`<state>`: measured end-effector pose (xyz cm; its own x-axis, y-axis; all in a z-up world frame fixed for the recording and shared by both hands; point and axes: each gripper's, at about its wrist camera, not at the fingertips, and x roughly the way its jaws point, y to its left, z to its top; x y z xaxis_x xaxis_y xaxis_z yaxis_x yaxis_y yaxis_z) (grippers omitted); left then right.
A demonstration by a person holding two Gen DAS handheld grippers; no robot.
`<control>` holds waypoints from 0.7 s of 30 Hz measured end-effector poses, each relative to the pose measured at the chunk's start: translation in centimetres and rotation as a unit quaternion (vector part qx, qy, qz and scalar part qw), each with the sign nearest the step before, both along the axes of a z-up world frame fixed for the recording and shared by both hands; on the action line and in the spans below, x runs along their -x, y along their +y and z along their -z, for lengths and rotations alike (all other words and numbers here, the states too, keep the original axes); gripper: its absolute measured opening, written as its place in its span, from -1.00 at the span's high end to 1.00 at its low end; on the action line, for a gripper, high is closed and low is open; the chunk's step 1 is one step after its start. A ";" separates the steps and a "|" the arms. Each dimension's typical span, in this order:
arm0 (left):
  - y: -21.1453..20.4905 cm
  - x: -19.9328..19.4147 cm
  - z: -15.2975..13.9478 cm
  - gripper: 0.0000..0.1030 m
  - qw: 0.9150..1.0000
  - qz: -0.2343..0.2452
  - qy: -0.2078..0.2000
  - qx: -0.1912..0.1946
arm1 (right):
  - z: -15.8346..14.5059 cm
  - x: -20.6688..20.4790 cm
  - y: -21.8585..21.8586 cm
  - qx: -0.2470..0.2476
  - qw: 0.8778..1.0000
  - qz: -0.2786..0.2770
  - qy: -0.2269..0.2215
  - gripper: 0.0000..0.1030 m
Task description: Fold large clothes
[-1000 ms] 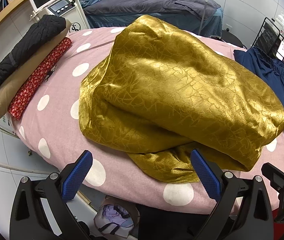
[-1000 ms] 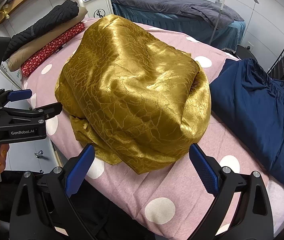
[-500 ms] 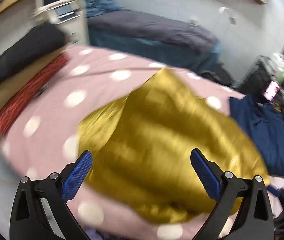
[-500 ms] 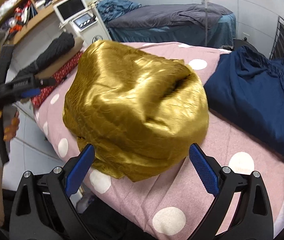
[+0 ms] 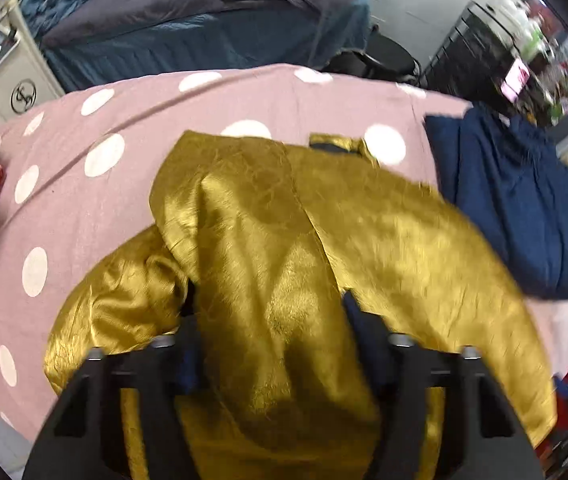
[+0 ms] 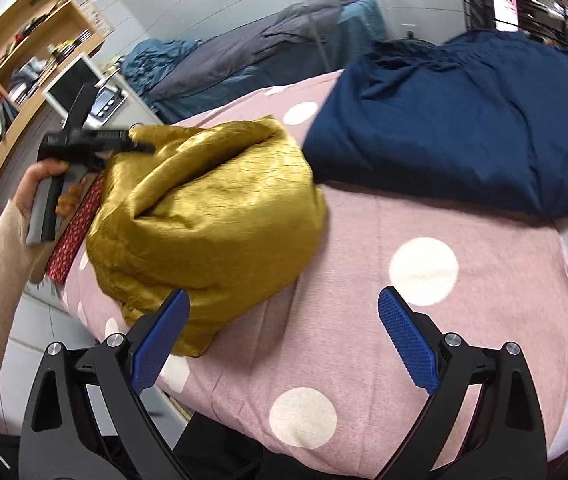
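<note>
Right gripper (image 6: 282, 334) — nearest the lens in the right wrist view, its blue pads spread wide and holding nothing, just beside the near edge of the gold satin garment (image 6: 208, 216). The garment sits as a rumpled mound on the pink polka-dot bedspread (image 6: 423, 320), toward the bedspread's left edge. Left gripper (image 5: 272, 340) — clamped on a raised fold of the same garment; in the left wrist view the cloth drapes over and between its fingers, and in the right wrist view the tool, held in a hand (image 6: 40, 184), pinches the garment's far left corner above the mound. Behind and to the right of the garment lies a navy blue garment (image 6: 463, 120), heaped rather than flat, the two appearing to touch. Beyond the bedspread stands a second bed with grey and blue bedding (image 5: 204, 20).

Progress, as judged: folding is at an early stage — no flat, squared fold is visible, one corner only is lifted, and spreading, folding and the navy piece all remain.
</note>
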<state>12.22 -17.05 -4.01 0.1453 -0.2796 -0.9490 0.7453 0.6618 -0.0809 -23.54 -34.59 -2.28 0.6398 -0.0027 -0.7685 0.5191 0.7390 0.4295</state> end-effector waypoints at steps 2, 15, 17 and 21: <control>1.3 2.0 0.4 0.68 1.000 0.012 -0.011 -0.001 | 0.4 0.4 -0.6 0.003 1.000 0.016 0.012 -0.82; 13.1 22.8 1.5 0.79 0.983 0.183 0.014 -0.011 | 2.2 -0.1 -3.8 -0.022 0.999 0.029 0.022 -0.82; 14.1 25.6 3.5 0.78 0.977 0.210 0.029 -0.026 | 2.5 -0.6 -3.5 -0.033 0.999 0.022 0.022 -0.82; 15.4 28.1 7.2 0.71 0.971 0.222 0.076 -0.038 | 3.2 -1.6 -2.7 -0.042 0.999 0.005 0.021 -0.82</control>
